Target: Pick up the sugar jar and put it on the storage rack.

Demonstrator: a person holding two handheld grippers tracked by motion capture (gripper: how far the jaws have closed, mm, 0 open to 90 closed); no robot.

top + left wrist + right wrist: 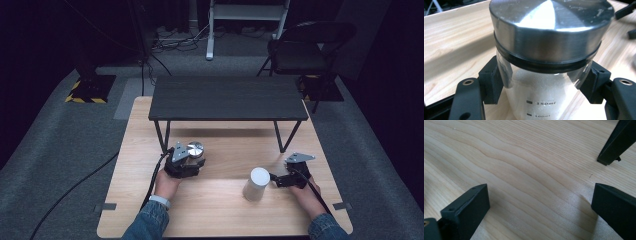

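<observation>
Already gripped: left gripper (544, 100) clamped the steel-lidded glass jar (546, 62), lower centre; right gripper (539, 202) stood open; white cylinder (256, 184) remained untouched.

**Hidden / cut off**

Glass jar (544, 100): bottom cut by the frame edge in left gripper view; steel lid (549, 30) cropped at top. High view: jar body hidden behind left gripper (186, 162), lid alone visible. White cylinder (256, 184) too small to ID. Right gripper (539, 202): jaw tips cropped in its own view.
</observation>
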